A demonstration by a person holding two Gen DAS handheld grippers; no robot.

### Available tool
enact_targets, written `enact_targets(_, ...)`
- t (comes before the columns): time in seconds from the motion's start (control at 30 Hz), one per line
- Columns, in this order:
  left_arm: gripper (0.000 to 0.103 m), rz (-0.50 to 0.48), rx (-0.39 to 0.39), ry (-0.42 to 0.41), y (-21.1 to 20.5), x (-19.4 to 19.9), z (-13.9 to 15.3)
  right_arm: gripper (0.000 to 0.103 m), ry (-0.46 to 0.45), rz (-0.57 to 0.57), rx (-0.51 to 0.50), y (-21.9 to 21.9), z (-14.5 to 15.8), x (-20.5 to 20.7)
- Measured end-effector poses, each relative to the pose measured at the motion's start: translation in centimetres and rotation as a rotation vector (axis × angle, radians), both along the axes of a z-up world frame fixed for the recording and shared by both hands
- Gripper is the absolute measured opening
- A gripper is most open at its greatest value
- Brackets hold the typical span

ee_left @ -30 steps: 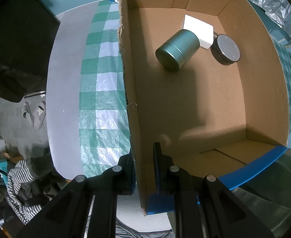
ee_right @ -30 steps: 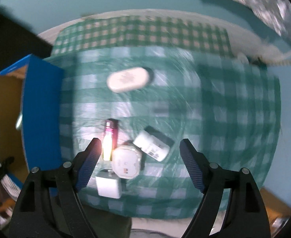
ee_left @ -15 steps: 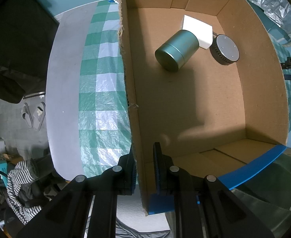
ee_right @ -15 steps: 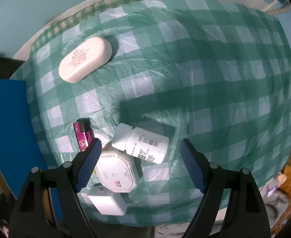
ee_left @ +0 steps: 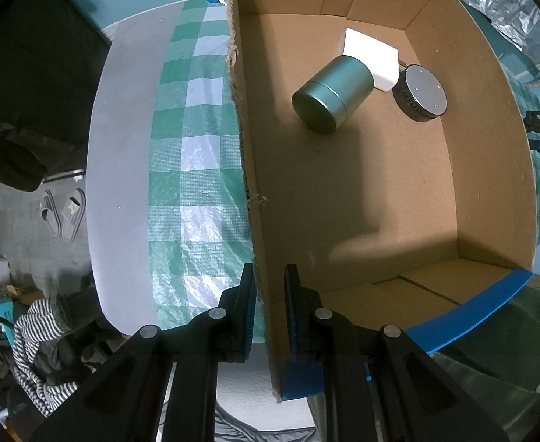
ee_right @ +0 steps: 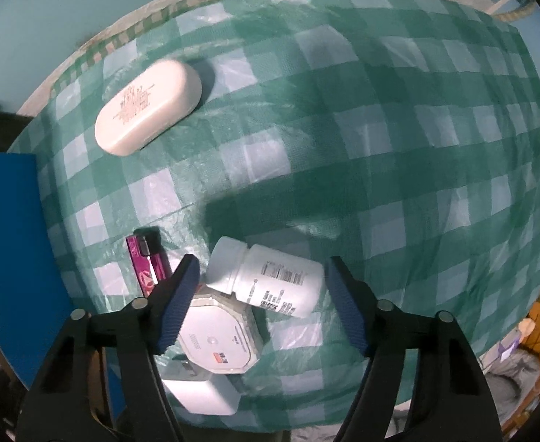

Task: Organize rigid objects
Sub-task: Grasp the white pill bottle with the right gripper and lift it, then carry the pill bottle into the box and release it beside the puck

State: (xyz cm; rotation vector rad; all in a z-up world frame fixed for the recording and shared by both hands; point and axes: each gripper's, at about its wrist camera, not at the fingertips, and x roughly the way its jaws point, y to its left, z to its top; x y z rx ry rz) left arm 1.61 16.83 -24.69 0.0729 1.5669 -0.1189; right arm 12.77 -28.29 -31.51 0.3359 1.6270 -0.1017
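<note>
My left gripper (ee_left: 268, 309) has its fingers pinched on the near left wall of the cardboard box (ee_left: 249, 169), steadying it; inside, at the far end, lie a green tin (ee_left: 332, 94), a white block (ee_left: 371, 59) and a dark round puck (ee_left: 420, 92). Over on the checked surface (ee_right: 380, 147), my right gripper (ee_right: 260, 302) hangs over the small cluster just right of the box's blue side. Its fingers have just been closing but stand spread either side of the white pill bottle (ee_right: 270, 280), neither pad touching it. The bottle lies on its side, cap to the left, one end resting on the octagonal white case (ee_right: 220, 335), with the magenta lighter (ee_right: 146, 265) just left. I judge it light, stiff and smooth-walled, likely to roll, so I would take it across the labelled body rather than the cap. The oval white case (ee_right: 148, 108) sits well apart, far left.
</note>
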Motion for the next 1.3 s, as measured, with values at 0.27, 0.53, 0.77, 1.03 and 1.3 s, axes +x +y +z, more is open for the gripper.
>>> enact_targets(0.27, 0.014, 0.006, 0.0, 0.008, -0.2, 0.0, -0.3, 0.064, -0.026, 0.026, -0.01, -0.2, -0.3, -0.6)
enact_targets(0.53, 0.014, 0.006, 0.001, 0.008, -0.1, -0.3, -0.4, 0.064, -0.089, 0.182, -0.052, 0.8, 1.4, -1.5)
enact_targets(0.77, 0.014, 0.002, 0.0, 0.006, -0.1, -0.2, -0.4, 0.064, -0.115, 0.325, -0.078, 2.4, 3.3, -1.6)
enact_targets(1.03, 0.014, 0.002, 0.0, 0.003, -0.3, -0.2, -0.4, 0.064, -0.155, 0.455, -0.08, 4.9, 6.0, -1.7)
enact_targets(1.3, 0.014, 0.005, -0.001, 0.002, -0.3, 0.0, -0.4, 0.064, -0.204, 0.565, -0.07, 7.9, 9.1, -1.0)
